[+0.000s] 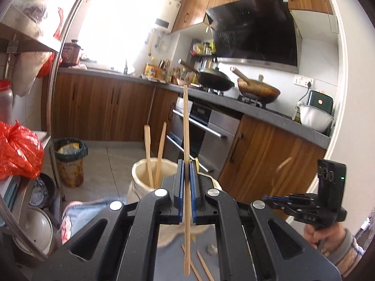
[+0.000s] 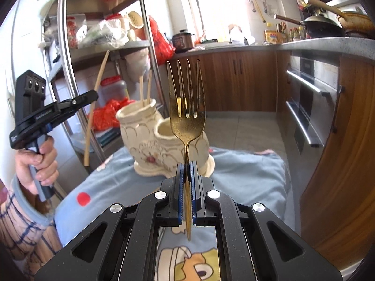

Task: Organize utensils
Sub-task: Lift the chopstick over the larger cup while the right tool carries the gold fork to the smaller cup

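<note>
Kitchen cabinets and an oven (image 2: 311, 107) back a blue cartoon cloth (image 2: 246, 171) carrying a cream two-cup holder (image 2: 150, 145) with two chopsticks (image 2: 145, 89) in its taller cup. Left tongs (image 1: 186, 171) clamp one upright chopstick (image 1: 186, 126); right tongs (image 2: 186, 173) clamp a gold fork (image 2: 186, 117), tines up. Only the left view shows loose chopsticks (image 1: 204, 265) lying below

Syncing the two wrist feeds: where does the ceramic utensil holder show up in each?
Left wrist: ceramic utensil holder low centre, just left of the left gripper clamping a chopstick.
Right wrist: holder centre-left, behind the fork.
Shared landmark: two chopsticks standing in it.
</note>
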Demonstrator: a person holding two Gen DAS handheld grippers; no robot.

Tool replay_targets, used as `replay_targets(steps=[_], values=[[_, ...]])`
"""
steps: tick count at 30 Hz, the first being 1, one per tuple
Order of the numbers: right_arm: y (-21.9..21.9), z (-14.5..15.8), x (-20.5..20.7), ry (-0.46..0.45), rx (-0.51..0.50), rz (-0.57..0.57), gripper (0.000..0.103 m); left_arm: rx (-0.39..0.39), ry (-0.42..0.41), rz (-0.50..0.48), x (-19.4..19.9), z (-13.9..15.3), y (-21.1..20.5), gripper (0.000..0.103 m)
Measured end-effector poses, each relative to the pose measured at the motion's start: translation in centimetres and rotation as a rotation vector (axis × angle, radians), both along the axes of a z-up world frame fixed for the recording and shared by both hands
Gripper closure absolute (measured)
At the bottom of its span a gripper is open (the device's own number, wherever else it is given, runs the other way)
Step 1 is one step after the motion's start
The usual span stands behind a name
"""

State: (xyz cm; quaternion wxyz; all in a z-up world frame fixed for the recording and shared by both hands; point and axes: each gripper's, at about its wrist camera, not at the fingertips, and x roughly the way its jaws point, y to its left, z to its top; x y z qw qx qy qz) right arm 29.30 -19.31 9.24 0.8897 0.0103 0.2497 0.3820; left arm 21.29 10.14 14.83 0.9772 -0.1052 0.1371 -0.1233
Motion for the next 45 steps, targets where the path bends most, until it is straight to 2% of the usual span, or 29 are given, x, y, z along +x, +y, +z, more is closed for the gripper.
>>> replay_targets(steps=[4, 8, 13, 19, 29, 37, 45], values=[[0.1, 1.3, 0.3, -0.034, 0.025, -0.008, 0.097, 0.005, -0.045, 0.012, 0.7, 0.5, -0.1, 0.099], [0.5, 3.1, 1.2, -0.056, 0.064, 0.000, 0.097, -0.030, -0.071, 0.022, 1.6, 1.2, 0.3, 0.099], [1.8, 6.1, 1.8, -0.117, 0.093, 0.016, 0.097, -0.032, -0.086, 0.035, 2.3, 1.8, 0.7, 0.099], [2.8, 8.0, 2.1, -0.161, 0.152, 0.038, 0.097, -0.016, -0.101, 0.062, 3.1, 2.6, 0.9, 0.099], [4.0, 8.8, 3.9, -0.173, 0.179, 0.046, 0.097, 0.012, -0.148, 0.073, 5.0, 4.0, 0.3, 0.099], [4.8, 8.8, 5.2, -0.170, 0.198, 0.037, 0.097, 0.010, -0.143, 0.088, 6.3, 3.5, 0.3, 0.099], [6.1, 7.9, 6.0, -0.164, 0.180, 0.014, 0.097, -0.038, -0.179, 0.126, 7.0, 3.3, 1.5, 0.099]])
